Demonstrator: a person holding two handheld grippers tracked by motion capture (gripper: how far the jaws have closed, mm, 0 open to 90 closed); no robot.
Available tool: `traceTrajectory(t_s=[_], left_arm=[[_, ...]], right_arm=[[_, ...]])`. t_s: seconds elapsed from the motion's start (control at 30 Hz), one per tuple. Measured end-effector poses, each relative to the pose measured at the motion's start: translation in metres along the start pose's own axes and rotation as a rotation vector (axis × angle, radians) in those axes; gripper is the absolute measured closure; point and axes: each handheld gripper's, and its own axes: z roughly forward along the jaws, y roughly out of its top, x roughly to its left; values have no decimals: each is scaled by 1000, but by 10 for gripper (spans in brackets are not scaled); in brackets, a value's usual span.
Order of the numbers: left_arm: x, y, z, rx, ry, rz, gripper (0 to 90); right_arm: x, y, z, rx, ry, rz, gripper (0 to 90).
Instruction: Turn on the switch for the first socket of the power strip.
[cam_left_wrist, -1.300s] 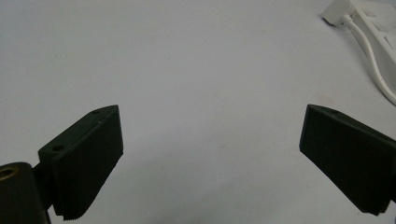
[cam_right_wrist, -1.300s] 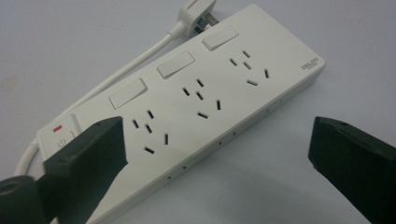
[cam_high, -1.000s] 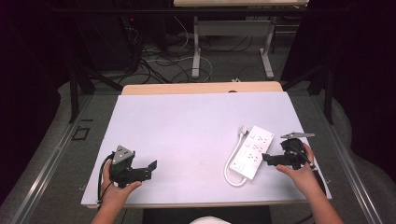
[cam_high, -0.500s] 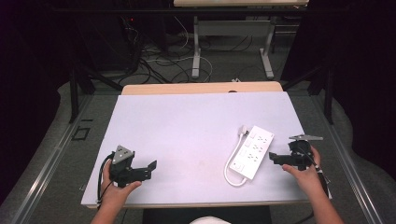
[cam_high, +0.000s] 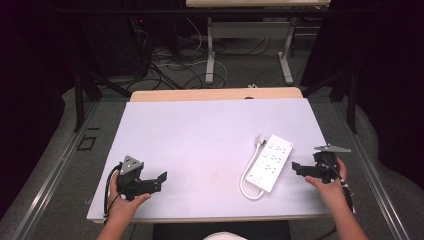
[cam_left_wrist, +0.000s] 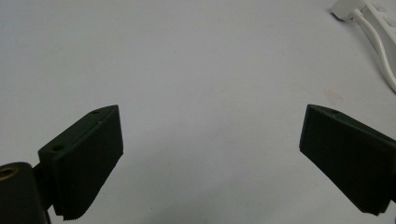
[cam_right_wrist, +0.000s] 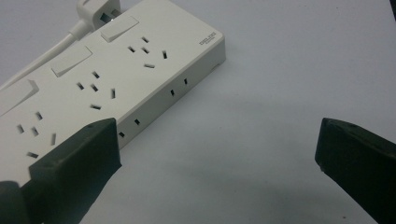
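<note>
Two grippers are resting over a pale table (cam_high: 200, 130), one in each of the person's hands. The left gripper (cam_high: 161, 177) is sitting near the front left corner with its jaws spread wide over bare surface. The right gripper (cam_high: 295, 167) is lying at the right edge, jaws also wide apart, holding nothing — just beside a white power strip (cam_high: 270, 162). The strip is lying flat and slanted, its white cable (cam_high: 246, 181) looping alongside it — its plug (cam_right_wrist: 99, 13) showing at the far end.
</note>
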Motion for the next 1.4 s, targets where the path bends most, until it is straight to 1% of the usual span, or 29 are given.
traceTrajectory(t_s=[0.03,0.13,0.23,0.3,0.33,0.4,0.43,0.47,0.5,0.53,0.63,0.67,0.77,0.8,0.97,1.07,1.2,1.4], left_arm=[[0,0,0,0,0,0,59],[1,0,1,2,-2,-8,59],[2,-1,2,3,-1,-10,63],[3,-1,2,7,2,-12,63],[3,-1,2,8,3,-12,63],[4,-1,3,6,2,-16,63],[4,-1,2,12,1,-15,64],[5,-1,3,14,4,-6,64],[4,-1,3,14,1,-17,64],[5,-1,3,15,2,-16,64],[5,-1,4,15,3,-19,64],[6,-1,4,13,8,-12,64],[6,-1,4,13,8,-14,64],[5,-2,4,11,3,-23,64],[5,-2,5,10,3,-23,64],[6,-2,5,11,4,-23,64],[6,-1,4,15,4,-24,64],[6,-1,5,16,5,-25,66]], right_arm=[[-1,0,0,-1,1,-7,0],[-1,-1,1,-2,-5,0,0],[-3,-3,3,-3,-7,-7,0],[-3,-3,4,3,-6,-5,0],[-2,-4,5,3,-6,5,0],[-3,-4,6,5,-5,-7,0],[-2,-4,6,7,-3,-8,0],[-2,-4,6,6,-3,-8,0],[-2,-5,6,3,-8,-9,0],[-2,-4,6,5,-4,-10,0],[-2,-5,6,3,-3,-7,0],[-2,-5,6,6,-2,0,0],[-2,-5,6,7,0,3,0],[-2,-5,7,6,-4,-1,0],[-2,-5,7,10,0,6,0],[-3,-5,7,9,-3,1,0],[-2,-5,7,9,-2,9,0],[-3,-5,7,5,-3,6,0]])
